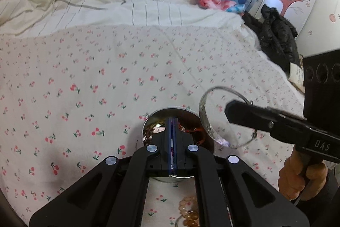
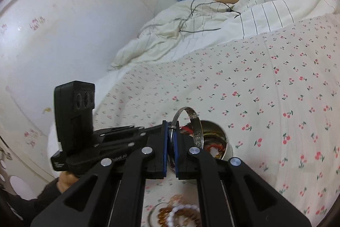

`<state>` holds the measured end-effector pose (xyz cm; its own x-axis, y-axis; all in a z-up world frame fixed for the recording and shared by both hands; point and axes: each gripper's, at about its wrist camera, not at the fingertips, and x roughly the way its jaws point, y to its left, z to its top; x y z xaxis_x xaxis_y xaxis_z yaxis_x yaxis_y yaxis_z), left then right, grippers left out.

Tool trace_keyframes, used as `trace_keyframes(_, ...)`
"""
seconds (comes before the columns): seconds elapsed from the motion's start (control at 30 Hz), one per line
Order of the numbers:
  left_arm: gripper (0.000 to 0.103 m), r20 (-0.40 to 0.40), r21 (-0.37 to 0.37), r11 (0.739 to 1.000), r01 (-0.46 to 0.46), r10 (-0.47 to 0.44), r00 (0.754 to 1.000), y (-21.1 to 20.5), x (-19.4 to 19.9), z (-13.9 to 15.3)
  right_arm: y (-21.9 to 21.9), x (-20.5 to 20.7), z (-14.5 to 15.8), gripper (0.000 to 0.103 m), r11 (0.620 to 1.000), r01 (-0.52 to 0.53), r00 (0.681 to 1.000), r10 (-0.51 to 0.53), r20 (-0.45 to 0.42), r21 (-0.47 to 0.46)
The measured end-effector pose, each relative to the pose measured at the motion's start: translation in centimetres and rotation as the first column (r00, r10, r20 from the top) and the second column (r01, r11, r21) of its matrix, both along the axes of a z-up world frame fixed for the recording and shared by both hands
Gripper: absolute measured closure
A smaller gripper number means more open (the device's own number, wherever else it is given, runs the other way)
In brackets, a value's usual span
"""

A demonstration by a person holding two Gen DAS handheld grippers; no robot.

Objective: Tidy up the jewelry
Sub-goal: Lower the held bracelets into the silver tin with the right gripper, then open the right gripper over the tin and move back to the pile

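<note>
My left gripper (image 1: 172,120) is shut with nothing in it, its tips over a round metal tin (image 1: 170,109) that stands on the cherry-print sheet. Red cord and beads lie inside the tin. From the right comes my right gripper (image 1: 228,110), shut on a silver bangle (image 1: 205,123) that hangs just right of the tin. In the right wrist view the right gripper (image 2: 172,128) pinches the thin side of the bangle (image 2: 196,127), whose engraved band stands over the tin (image 2: 227,142). Beaded bracelets (image 1: 189,205) (image 2: 182,211) lie on the sheet near me.
The bed sheet (image 1: 106,78) stretches wide to the left and ahead. A crumpled white quilt (image 1: 63,3) lies at the back, and a black jacket (image 1: 276,35) at the bed's right edge. A white wall (image 2: 53,35) borders the bed's far side.
</note>
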<state>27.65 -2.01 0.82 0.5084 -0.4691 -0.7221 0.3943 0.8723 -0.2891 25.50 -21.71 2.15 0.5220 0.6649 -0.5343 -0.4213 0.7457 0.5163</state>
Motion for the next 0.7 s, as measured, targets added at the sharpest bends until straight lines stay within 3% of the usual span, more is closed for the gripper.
trace_keyframes(0.17,0.098,-0.056,0.030,0.999,-0.010,0.011,0.998,0.0,0.5,-1.3,1.2,0.3,-1.4,0.097,0.993,0.015,1.000,-0.015,-0.001,-0.120)
trace_keyframes(0.27,0.079,-0.050,0.042,0.999,-0.030,0.032,0.998,0.7,0.4,-0.9,1.7,0.6,-2.3,0.097,0.985,0.022,1.000,-0.024,-0.006,-0.171)
trace_keyframes(0.3,0.064,-0.044,0.044,0.998,-0.045,0.047,0.998,1.0,0.3,-0.5,1.9,0.8,-2.6,0.097,0.983,0.021,1.000,-0.024,-0.013,-0.182)
trace_keyframes(0.37,0.053,-0.013,0.057,0.995,-0.087,0.088,0.996,1.9,0.0,0.2,2.4,0.9,-3.3,0.097,0.978,0.013,1.000,-0.018,-0.024,-0.208)
trace_keyframes(0.57,0.051,-0.009,-0.006,0.989,-0.148,0.148,0.989,4.8,0.0,1.7,4.7,1.3,-4.7,0.095,0.975,-0.062,0.996,0.048,-0.069,-0.213)
trace_keyframes(0.6,0.051,-0.011,-0.014,0.988,-0.151,0.151,0.989,5.0,0.0,1.8,5.0,1.4,-4.9,0.079,0.976,-0.077,0.995,0.061,-0.084,-0.203)
trace_keyframes(0.63,0.051,-0.010,-0.019,0.988,-0.153,0.153,0.988,5.3,0.0,2.0,5.1,1.3,-5.0,0.053,0.977,-0.083,0.994,0.066,-0.090,-0.198)
trace_keyframes(0.7,0.050,-0.006,-0.018,0.988,-0.154,0.154,0.988,5.3,-0.1,2.1,5.3,0.9,-4.8,0.048,0.975,-0.081,0.995,0.066,-0.078,-0.209)
